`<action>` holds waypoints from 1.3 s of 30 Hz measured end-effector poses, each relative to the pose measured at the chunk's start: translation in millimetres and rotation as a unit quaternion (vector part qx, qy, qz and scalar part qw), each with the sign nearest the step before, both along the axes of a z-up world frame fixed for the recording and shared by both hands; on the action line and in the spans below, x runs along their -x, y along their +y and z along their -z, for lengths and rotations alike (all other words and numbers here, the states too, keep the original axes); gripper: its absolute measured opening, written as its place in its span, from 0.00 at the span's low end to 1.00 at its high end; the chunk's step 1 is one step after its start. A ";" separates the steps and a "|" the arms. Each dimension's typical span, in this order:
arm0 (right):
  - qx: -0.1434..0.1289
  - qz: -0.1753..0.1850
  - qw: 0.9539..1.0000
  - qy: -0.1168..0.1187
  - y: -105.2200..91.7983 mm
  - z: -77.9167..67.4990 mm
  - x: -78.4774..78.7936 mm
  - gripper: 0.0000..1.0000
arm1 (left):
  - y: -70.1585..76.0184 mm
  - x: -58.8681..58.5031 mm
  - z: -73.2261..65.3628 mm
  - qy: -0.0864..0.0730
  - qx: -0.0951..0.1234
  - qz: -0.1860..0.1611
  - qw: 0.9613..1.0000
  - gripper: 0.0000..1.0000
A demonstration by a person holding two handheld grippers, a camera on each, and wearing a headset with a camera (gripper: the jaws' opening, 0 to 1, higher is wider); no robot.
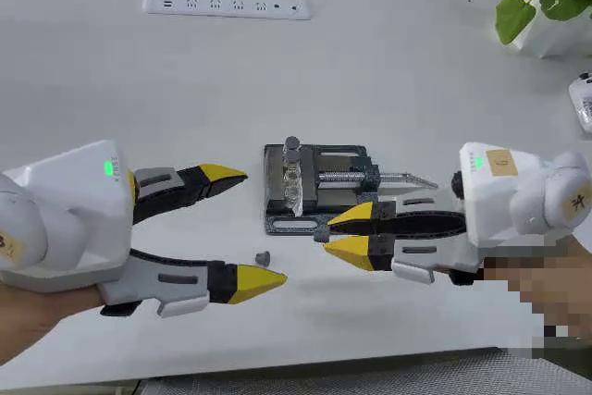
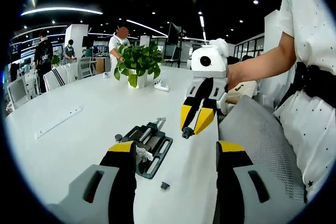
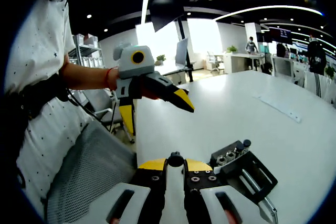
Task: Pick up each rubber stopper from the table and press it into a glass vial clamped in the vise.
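Yellow-tipped, the right gripper [image 1: 328,234] is pinching a dark rubber stopper [image 3: 175,158] between its nearly closed jaws, hovering just beside the near edge of the vise [image 1: 319,187] that is clamping the glass vials [image 1: 292,182]. The left gripper [image 1: 262,226] is hanging with its 2 jaws spread wide (1 loose stopper [image 1: 263,256] is lying on the white table [image 1: 388,62] near its lower tip)

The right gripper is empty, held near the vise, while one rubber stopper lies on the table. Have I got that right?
Not quite. The right gripper is not empty: its jaws are closed on a dark rubber stopper, as the right gripper view shows. The rest holds: it is near the vise, and a loose stopper lies on the table.
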State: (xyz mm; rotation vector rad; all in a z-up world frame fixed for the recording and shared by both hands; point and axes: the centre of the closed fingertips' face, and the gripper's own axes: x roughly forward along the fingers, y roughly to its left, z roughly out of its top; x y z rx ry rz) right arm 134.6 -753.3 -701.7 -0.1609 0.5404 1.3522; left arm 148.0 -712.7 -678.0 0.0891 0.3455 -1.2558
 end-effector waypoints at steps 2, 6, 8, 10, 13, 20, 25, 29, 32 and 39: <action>-0.012 -0.004 1.000 -0.002 3.1 -11.4 1.8 0.07 | -2.9 0.2 -6.2 -0.002 0.006 0.003 1.000 0.55; -0.023 -0.015 1.000 -0.006 7.3 -26.2 7.1 0.07 | -8.7 3.7 -19.4 -0.009 0.019 0.017 1.000 0.44; -0.026 -0.019 0.999 -0.009 8.5 -31.8 9.4 0.07 | -11.8 5.4 -26.6 -0.014 0.026 0.024 0.999 0.38; -0.032 -0.022 0.999 -0.011 10.3 -38.2 11.3 0.07 | -14.7 6.8 -31.0 -0.020 0.028 0.031 0.999 0.34; -0.047 -0.022 0.999 -0.014 11.8 -47.9 12.7 0.07 | -17.9 9.1 -34.0 -0.022 0.029 0.037 0.999 0.32; -0.068 -0.020 0.997 -0.017 13.6 -60.8 13.8 0.07 | -25.4 16.3 -44.1 -0.028 0.040 0.056 0.997 0.19; -0.073 -0.023 0.997 -0.019 17.2 -66.2 16.1 0.07 | -27.8 16.6 -50.9 -0.032 0.049 0.059 0.997 0.14; -0.077 -0.024 0.997 -0.019 18.9 -68.7 16.8 0.07 | -28.4 18.3 -52.5 -0.034 0.048 0.064 0.996 0.11; -0.079 -0.025 0.996 -0.020 20.0 -70.4 17.3 0.07 | -28.6 19.5 -53.9 -0.035 0.048 0.066 0.996 0.08; -0.079 -0.027 0.996 -0.022 20.0 -71.1 17.6 0.07 | -29.5 22.2 -54.6 -0.035 0.046 0.072 0.996 0.05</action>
